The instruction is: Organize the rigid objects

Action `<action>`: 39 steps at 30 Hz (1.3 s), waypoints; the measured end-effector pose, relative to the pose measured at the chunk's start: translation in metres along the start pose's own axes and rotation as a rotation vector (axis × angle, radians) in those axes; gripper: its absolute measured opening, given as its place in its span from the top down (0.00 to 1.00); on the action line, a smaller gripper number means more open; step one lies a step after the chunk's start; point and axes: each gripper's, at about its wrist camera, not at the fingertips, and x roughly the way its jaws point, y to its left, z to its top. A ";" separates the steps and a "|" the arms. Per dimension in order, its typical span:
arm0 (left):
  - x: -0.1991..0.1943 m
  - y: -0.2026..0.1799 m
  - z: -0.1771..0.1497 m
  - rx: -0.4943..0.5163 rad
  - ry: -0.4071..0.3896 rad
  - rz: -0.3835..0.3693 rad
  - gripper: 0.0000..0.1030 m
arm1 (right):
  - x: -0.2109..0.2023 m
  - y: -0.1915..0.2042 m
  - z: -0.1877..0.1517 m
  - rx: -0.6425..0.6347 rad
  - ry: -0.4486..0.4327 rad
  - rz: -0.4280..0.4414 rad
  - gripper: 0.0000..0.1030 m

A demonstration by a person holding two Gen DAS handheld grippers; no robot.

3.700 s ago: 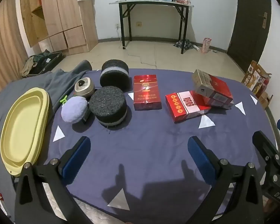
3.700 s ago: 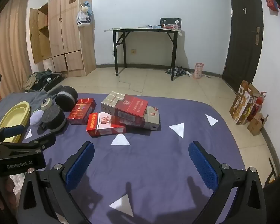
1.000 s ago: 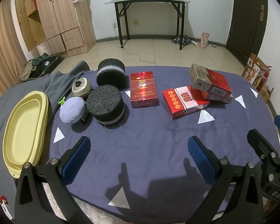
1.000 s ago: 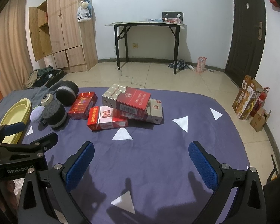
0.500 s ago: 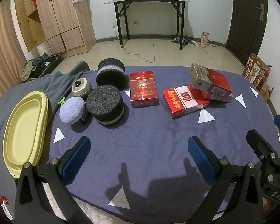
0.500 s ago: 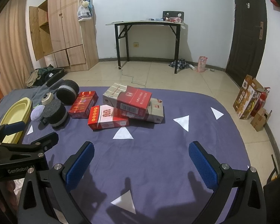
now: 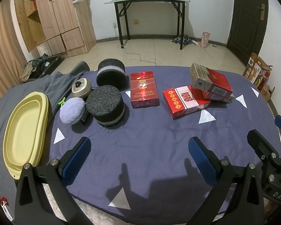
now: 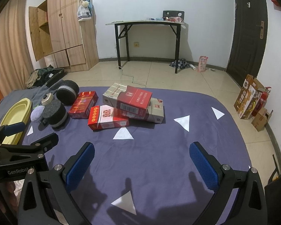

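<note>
On the purple cloth lie several cigarette cartons: a red one (image 7: 143, 88) alone, a red-and-white one (image 7: 185, 100), and a grey-and-red one (image 7: 209, 81) tilted atop another. The same pile shows in the right wrist view (image 8: 130, 101). Two black foam cylinders (image 7: 107, 105) (image 7: 110, 73), a lilac puff (image 7: 72, 110) and a round tin (image 7: 81, 87) sit to the left. My left gripper (image 7: 139, 161) is open and empty above the near cloth. My right gripper (image 8: 141, 166) is open and empty, nearer the table's right side.
A yellow oval tray (image 7: 23, 123) lies at the table's left edge beside a grey garment (image 7: 59, 83). White triangles mark the cloth (image 8: 183, 121). A black desk (image 8: 146, 23), a wooden wardrobe (image 8: 69, 26) and a dark door (image 8: 249, 28) stand beyond.
Both grippers have drifted only slightly; the views rose and tilted a little since the earliest frames. No object on the table has moved.
</note>
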 end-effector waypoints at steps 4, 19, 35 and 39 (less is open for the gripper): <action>0.000 0.000 0.001 -0.003 0.002 -0.001 0.00 | 0.000 0.000 -0.001 0.000 -0.001 0.000 0.00; 0.000 0.001 0.000 0.001 0.002 0.001 0.00 | 0.000 -0.001 0.000 0.005 0.002 0.003 0.00; -0.014 0.008 0.005 0.001 -0.008 -0.077 0.00 | -0.002 -0.029 -0.010 0.140 0.001 0.009 0.00; -0.033 0.034 0.038 0.012 0.000 -0.134 0.00 | -0.024 -0.060 -0.002 0.235 -0.010 0.037 0.00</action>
